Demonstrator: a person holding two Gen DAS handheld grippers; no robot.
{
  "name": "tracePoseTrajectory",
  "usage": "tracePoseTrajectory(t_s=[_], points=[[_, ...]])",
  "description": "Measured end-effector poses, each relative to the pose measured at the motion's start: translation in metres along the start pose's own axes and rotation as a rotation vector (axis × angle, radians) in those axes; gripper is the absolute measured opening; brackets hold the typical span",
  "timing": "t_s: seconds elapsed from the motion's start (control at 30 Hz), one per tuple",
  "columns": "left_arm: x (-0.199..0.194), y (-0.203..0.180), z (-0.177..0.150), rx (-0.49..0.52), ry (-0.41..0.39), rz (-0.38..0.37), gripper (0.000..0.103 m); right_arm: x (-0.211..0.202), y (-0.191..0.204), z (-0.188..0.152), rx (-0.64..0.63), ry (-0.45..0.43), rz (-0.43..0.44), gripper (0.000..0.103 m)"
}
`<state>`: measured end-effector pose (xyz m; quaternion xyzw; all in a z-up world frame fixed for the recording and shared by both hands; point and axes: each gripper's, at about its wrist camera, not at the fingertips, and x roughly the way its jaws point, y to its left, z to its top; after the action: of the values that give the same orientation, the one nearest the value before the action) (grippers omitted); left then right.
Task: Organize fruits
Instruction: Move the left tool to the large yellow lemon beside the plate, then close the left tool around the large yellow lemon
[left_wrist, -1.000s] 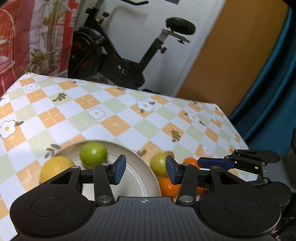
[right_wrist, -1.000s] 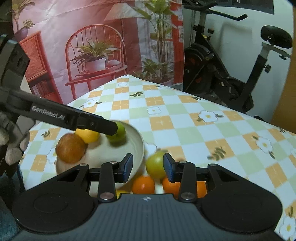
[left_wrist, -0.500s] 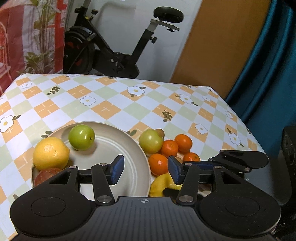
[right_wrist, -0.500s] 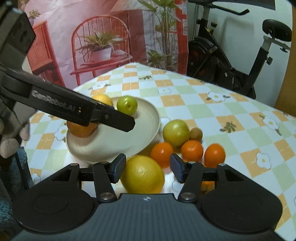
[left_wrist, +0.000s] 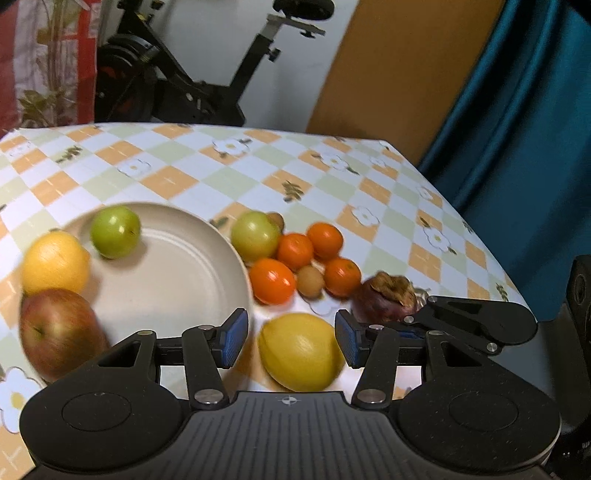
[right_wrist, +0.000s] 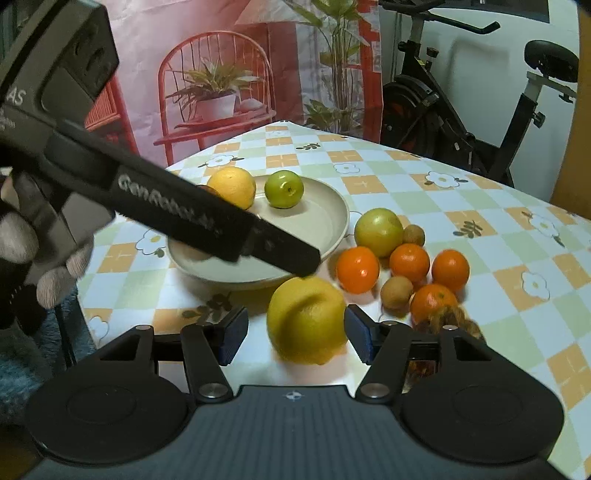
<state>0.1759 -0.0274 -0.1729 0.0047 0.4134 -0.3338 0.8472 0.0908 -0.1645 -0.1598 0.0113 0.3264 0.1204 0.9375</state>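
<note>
Here | yellow lemon (right_wrist: 306, 319): round, dimpled | orange tangerines (right_wrist: 357, 269): glossy

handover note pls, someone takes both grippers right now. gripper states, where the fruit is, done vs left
Right gripper: fingers opening around the big yellow citrus on the cloth, no grip visible.
Left gripper: open, empty, nosing at that same citrus from the other side.
Done: plate holds a yellow citrus, a small green fruit and a red apple.
Left, on the cloth beside the plate: big yellow citrus, large green fruit, four oranges, two small brown fruits, a dark purple fruit.
</note>
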Motion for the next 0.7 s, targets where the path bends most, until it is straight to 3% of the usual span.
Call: tracePoseTrajectory(t_s=[0.33,0.7], points=[[0.018,-0.004,-0.008,0.013,0.022,-0.006,0.053,0.001,0.001,-0.005,0.013,-0.005,-0.016,0.061],[0.016,-0.007,-0.012,0.012,0.008,0.007,0.053,0.014,-0.007,-0.010,0.112,0.003,-0.024,0.058]])
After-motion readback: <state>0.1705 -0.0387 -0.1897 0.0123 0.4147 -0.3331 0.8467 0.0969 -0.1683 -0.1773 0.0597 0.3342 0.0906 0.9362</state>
